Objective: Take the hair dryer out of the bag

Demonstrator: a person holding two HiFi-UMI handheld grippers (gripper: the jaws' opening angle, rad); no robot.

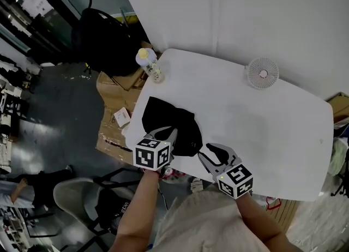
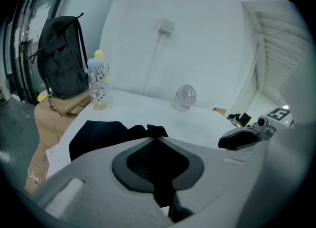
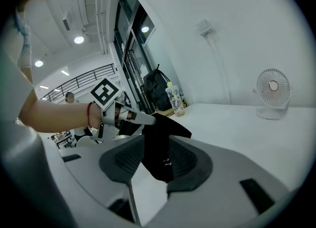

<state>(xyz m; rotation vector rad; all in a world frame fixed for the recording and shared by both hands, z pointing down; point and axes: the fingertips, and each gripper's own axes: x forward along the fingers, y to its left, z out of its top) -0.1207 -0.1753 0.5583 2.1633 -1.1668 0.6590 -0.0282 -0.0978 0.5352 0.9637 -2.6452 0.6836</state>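
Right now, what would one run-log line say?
left gripper: shut on bag | right gripper: open, bag fabric between fingers | hair dryer: not seen

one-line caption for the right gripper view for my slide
Left gripper pinches the black fabric bag above the white table, its cloth hanging inside the open right gripper, white fan behind.

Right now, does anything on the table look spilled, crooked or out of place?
Nothing spilled or broken. The black bag lies crumpled at the left edge of the table, one corner pinched up by the left gripper. The bottle stands upright, close to a corner.
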